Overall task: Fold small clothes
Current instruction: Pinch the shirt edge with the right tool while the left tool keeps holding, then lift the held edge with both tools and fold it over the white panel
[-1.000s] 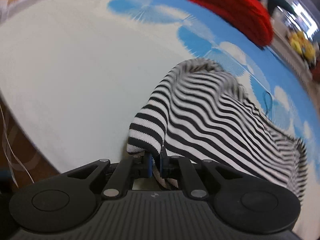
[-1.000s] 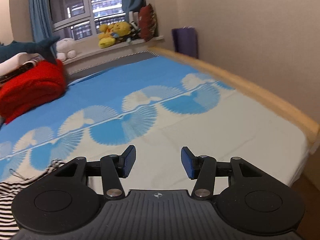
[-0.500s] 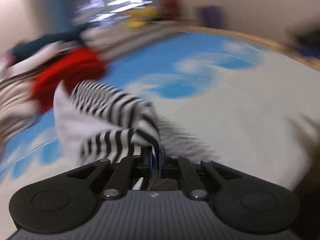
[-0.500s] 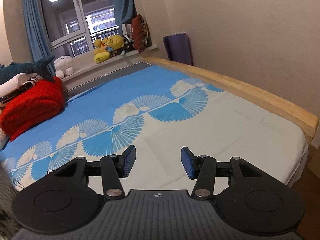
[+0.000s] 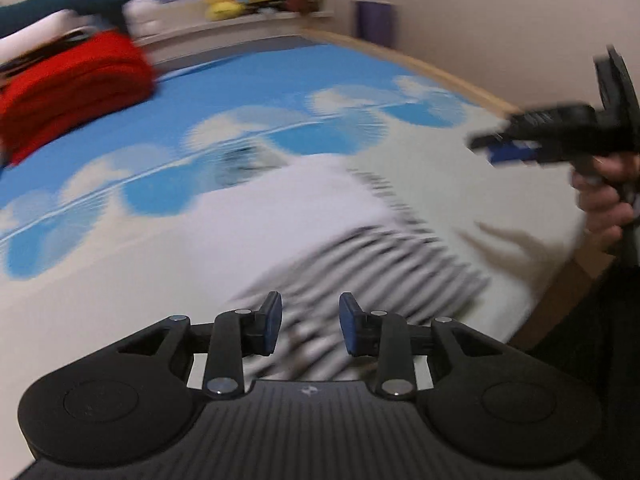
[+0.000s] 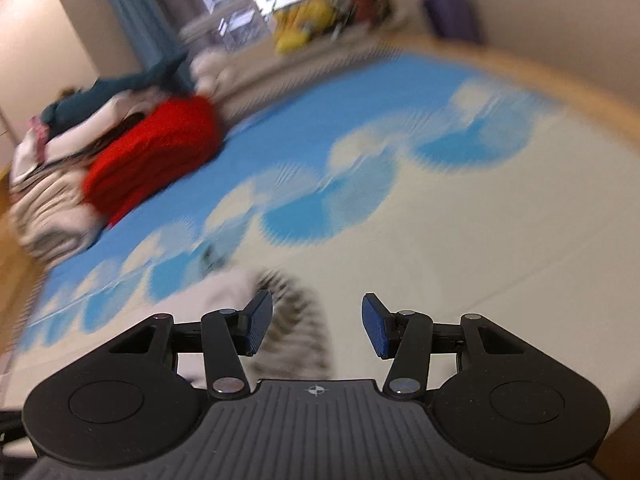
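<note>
A black-and-white striped garment (image 5: 360, 256) lies blurred on the pale part of the bed, with a plain white part (image 5: 296, 204) turned up on its far side. My left gripper (image 5: 310, 330) hovers just above its near edge. Its jaws are opening and the pads do not press on the cloth. In the left wrist view my right gripper (image 5: 502, 150) appears at the right edge, held by a hand (image 5: 604, 200). In the right wrist view my right gripper (image 6: 316, 330) stands open above the striped garment (image 6: 288, 312), nothing between its pads.
The bed sheet (image 5: 248, 92) is blue with white fan shapes, pale near me. A red folded blanket (image 5: 68, 88) and piled clothes (image 6: 52, 184) lie at the far left. Plush toys (image 5: 228, 4) sit on the windowsill. The wooden bed edge (image 5: 560, 280) runs along the right.
My left gripper swung across with the striped garment pinched in it, then let go; the garment now lies on the bed. My right gripper tipped down toward the garment.
</note>
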`<state>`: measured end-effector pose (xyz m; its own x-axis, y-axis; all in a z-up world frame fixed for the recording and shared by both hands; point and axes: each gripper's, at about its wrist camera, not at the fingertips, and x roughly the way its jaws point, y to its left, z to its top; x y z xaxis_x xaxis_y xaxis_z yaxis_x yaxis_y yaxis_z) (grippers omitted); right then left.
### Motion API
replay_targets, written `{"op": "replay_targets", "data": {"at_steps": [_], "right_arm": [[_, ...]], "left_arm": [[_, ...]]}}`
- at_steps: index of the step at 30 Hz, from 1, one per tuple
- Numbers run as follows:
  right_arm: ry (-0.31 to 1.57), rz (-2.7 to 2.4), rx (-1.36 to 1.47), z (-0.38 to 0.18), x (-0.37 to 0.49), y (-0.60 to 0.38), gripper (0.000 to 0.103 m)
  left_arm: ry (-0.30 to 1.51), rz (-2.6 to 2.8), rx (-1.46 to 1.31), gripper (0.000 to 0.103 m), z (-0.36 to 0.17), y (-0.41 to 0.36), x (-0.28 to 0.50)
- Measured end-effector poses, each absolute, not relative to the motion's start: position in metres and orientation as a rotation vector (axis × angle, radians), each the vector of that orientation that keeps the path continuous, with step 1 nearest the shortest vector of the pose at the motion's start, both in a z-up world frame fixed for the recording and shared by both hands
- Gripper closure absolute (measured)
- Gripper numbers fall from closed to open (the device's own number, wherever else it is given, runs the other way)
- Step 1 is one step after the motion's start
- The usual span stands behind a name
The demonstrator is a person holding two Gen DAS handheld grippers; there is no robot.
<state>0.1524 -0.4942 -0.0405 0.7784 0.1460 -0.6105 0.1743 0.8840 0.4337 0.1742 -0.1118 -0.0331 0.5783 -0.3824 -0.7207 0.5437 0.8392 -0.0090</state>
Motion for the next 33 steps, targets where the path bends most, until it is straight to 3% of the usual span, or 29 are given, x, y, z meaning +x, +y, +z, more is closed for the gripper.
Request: {"op": "replay_targets", "data": {"at_steps": [6,9,12,13,15,16,20,22,24,27,29,33], "right_arm": [[0.968,0.156,0.513,-0.078,0.199,-0.444,0.049],[1.084,0.166,0.453,-0.095,0.207,-0.421,0.047],[1.130,0.182,0.418,-0.105,0.204,-0.413,0.048],[1.132,0.187,0.411,-0.105,0.200,-0.412,0.052],[1.113,0.215,0.407,-0.101,0.193,-0.412,0.092],[1.082,0.223,0.414,-0.095,0.187,-0.416,0.101],[0.773,0.308,0.615,-0.052,0.148,-0.457,0.101],[0.719,0.312,0.645,-0.044,0.132,-0.470,0.101],[0.812,0.228,0.577,-0.054,0.131,-0.469,0.101],[1.054,0.148,0.451,-0.094,0.147,-0.452,0.101],[1.172,0.106,0.369,-0.120,0.155,-0.435,0.101],[1.191,0.103,0.230,-0.125,0.162,-0.403,0.101]], "left_arm": [[0.858,-0.380,-0.068,0.068,-0.042,-0.031,0.197],[0.824,-0.409,-0.118,0.047,-0.040,-0.035,0.197],[0.861,-0.471,-0.038,0.045,-0.047,-0.062,0.196],[0.866,-0.493,-0.029,0.045,-0.052,-0.070,0.197],[0.861,-0.540,-0.010,0.045,-0.053,-0.082,0.196],[0.854,-0.550,-0.005,0.044,-0.056,-0.088,0.196],[0.869,-0.575,-0.051,0.044,-0.062,-0.096,0.207],[0.906,-0.600,-0.070,0.044,-0.071,-0.102,0.213],[0.991,-0.606,0.007,0.043,-0.087,-0.115,0.218],[1.076,-0.563,0.181,0.028,-0.113,-0.133,0.216],[1.101,-0.569,0.167,0.027,-0.118,-0.134,0.217],[1.098,-0.568,0.176,0.026,-0.119,-0.132,0.215]]}}
